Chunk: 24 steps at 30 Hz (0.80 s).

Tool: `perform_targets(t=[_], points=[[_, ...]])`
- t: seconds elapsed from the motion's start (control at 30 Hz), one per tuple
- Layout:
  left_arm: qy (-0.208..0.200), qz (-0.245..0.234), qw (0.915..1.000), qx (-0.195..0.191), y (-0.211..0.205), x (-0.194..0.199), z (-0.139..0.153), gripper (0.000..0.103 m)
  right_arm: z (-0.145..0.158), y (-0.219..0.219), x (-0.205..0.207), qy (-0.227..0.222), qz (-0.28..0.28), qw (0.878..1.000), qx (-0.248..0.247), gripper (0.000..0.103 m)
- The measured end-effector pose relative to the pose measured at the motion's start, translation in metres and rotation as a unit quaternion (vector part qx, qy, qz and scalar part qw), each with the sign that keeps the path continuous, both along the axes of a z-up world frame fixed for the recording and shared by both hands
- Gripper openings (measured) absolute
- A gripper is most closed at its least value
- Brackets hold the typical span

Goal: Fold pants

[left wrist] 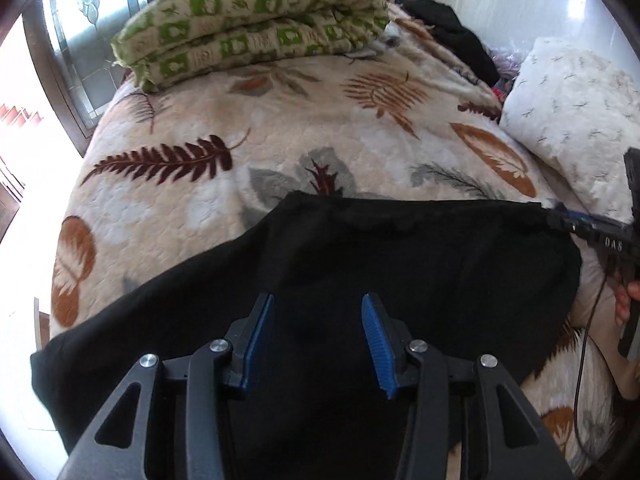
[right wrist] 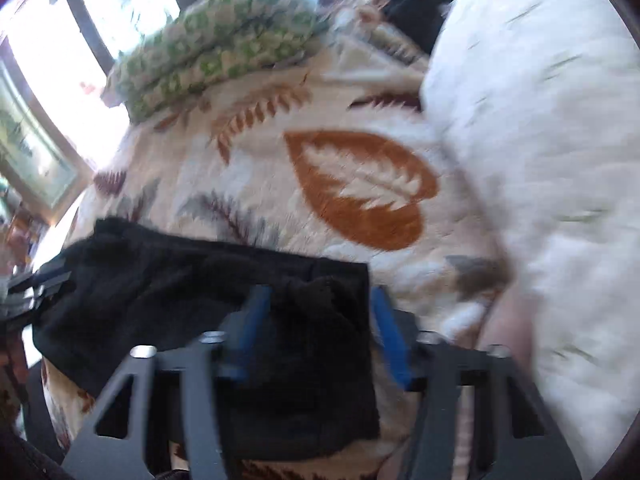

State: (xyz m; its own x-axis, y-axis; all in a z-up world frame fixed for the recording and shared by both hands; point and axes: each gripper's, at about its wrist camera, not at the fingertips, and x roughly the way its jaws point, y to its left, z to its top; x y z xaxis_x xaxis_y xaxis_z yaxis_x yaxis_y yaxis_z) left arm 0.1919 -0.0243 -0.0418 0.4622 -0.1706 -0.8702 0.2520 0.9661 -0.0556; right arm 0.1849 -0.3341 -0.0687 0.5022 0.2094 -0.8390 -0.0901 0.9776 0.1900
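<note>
Pants [left wrist: 360, 264], black ones, lie spread across the near part of the bedspread [left wrist: 192, 128], the cream one with the leaf print that covers the whole bed. Everything else sits around that bedspread: a big white pillow [left wrist: 576, 120] on its right edge, a folded green-and-cream checked blanket [left wrist: 248, 28] along its far end, and a dark bundle of clothes [left wrist: 452, 28] in the far right corner, beside the blanket.

The left gripper [left wrist: 318, 308] hangs over the middle of the pants with its blue fingers [left wrist: 378, 344] apart, nothing between them, just black fabric underneath. The right gripper [right wrist: 318, 300] is at the right-hand corner of the pants, close to the pillow. Its view is pretty blurry, but a bunched bit of the fabric sits up between the fingers [right wrist: 390, 332]. They still look parted around it, and I honestly can't tell if the pads are pressing on the cloth. From the left camera its tip meets the corner of the pants, with a person's hand [left wrist: 626, 304] on the handle.
</note>
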Motion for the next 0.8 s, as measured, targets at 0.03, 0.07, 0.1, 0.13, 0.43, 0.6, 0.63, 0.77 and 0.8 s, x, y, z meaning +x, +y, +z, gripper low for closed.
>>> perform_targets(t=[0.03, 0.07, 0.1, 0.13, 0.43, 0.6, 0.63, 0.77, 0.8], points=[[0.006, 0.004, 1.0, 0.005, -0.003, 0.008, -0.005, 0.049, -0.005, 0.005, 0.003, 0.009, 0.008, 1.0, -0.009, 0.02], [0.01, 0.009, 0.9998, 0.012, -0.006, 0.013, -0.009, 0.048, -0.007, 0.01, 0.004, 0.002, 0.014, 1.0, -0.026, 0.018], [0.011, 0.018, 0.9996, 0.018, -0.008, 0.02, -0.014, 0.047, -0.005, 0.011, 0.003, -0.007, 0.015, 0.999, -0.037, 0.015], [0.01, 0.029, 0.9993, 0.023, -0.007, 0.024, -0.017, 0.047, -0.001, 0.012, 0.003, -0.02, 0.008, 0.999, -0.043, 0.014], [-0.008, 0.054, 0.9964, 0.064, -0.015, 0.039, -0.03, 0.046, -0.015, 0.002, 0.015, -0.038, -0.025, 0.998, -0.05, 0.017], [0.002, 0.058, 0.9974, 0.042, -0.008, 0.042, -0.024, 0.046, -0.003, -0.012, 0.013, -0.023, -0.042, 0.999, -0.013, 0.041], [0.004, 0.06, 0.9977, 0.031, -0.006, 0.039, -0.021, 0.046, 0.003, -0.013, 0.01, -0.026, -0.045, 0.999, -0.014, 0.043], [-0.01, 0.061, 0.998, -0.009, -0.004, 0.019, -0.008, 0.046, 0.017, -0.01, 0.003, -0.014, -0.037, 0.999, -0.024, 0.046], [-0.014, 0.054, 0.9984, -0.012, -0.006, 0.013, -0.005, 0.046, 0.018, -0.007, 0.001, -0.008, -0.031, 0.999, -0.029, 0.046]])
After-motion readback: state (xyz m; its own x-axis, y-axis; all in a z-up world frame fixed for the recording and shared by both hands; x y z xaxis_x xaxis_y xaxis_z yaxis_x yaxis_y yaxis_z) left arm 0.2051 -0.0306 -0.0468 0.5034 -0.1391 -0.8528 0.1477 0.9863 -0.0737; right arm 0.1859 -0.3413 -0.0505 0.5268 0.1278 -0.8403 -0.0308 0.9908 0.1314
